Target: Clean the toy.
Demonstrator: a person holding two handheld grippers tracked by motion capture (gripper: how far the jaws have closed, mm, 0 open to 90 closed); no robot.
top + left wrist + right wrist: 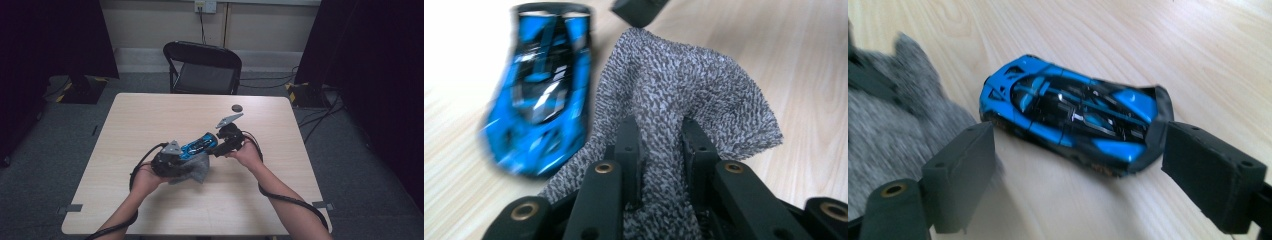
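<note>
Lying diagonally, blue toy car, between tools.

toy car on table, cloth beside

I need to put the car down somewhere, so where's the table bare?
Free: the table's far left, and the near strip between the forearms. Crowded: the centre, with the toy car, grey cloth and both grippers; a small dark disc sits far right.
</note>
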